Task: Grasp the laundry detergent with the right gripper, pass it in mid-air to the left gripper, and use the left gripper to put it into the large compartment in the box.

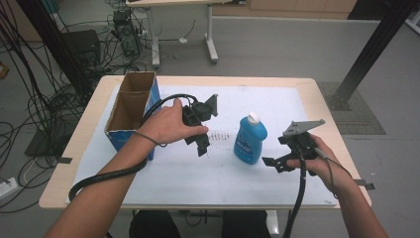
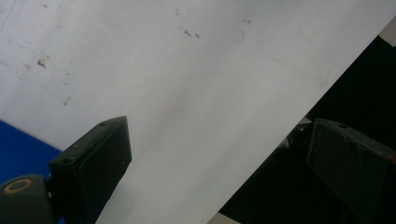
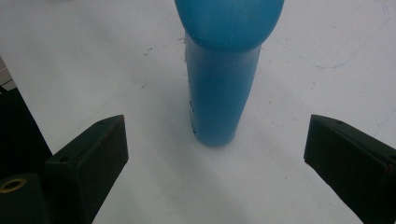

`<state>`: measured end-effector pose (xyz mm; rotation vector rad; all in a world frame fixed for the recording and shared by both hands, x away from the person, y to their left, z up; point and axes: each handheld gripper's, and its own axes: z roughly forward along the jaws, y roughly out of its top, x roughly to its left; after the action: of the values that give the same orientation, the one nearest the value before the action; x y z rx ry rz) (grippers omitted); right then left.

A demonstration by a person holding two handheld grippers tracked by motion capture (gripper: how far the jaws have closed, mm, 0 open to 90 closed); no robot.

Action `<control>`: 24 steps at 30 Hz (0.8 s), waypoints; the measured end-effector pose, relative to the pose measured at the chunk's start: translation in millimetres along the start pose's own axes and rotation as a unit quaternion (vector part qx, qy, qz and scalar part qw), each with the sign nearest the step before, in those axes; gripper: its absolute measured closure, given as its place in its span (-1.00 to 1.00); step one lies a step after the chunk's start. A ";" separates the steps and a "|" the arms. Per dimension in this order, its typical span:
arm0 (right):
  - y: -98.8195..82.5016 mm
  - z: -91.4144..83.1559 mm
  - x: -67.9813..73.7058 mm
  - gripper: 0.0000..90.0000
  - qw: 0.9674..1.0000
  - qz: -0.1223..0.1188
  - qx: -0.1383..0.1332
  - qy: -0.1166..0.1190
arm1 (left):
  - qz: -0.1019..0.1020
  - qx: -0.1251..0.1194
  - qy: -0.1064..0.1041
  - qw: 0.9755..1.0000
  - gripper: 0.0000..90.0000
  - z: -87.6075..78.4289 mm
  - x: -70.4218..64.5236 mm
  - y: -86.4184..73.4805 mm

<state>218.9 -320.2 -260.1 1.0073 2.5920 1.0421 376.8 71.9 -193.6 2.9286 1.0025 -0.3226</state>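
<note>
A blue bottle (image 1: 250,139) with a white cap stands upright near the middle of the worktop (image 1: 317,99), on its white sheet. The right claw (image 1: 277,161) hovers at the bottle's 4 o'clock, jaws spread wide, holding nothing; in the right gripper view the bottle (image 3: 219,84) stands ahead between the jaws, untouched. The left claw (image 1: 200,144) sits at the bottle's 9 o'clock, jaws apart and empty. A cardboard box (image 1: 131,106) lies open at the worktop's 10 o'clock.
</note>
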 end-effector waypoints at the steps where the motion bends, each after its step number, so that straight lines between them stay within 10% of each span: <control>1: -0.4 0.0 0.3 -0.87 1.000 0.001 -0.001 -0.001 | 0.000 0.000 0.000 1.000 -0.85 0.1 -0.1 0.0; 24: -17.0 3.6 1.6 -0.89 0.999 0.011 -0.036 0.002 | -0.003 -0.003 0.000 1.000 -0.85 -2.6 0.4 -2.7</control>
<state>210.1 -326.1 -273.9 1.0189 2.5317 1.1346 375.9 74.5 -191.0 2.9209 1.0104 -0.3177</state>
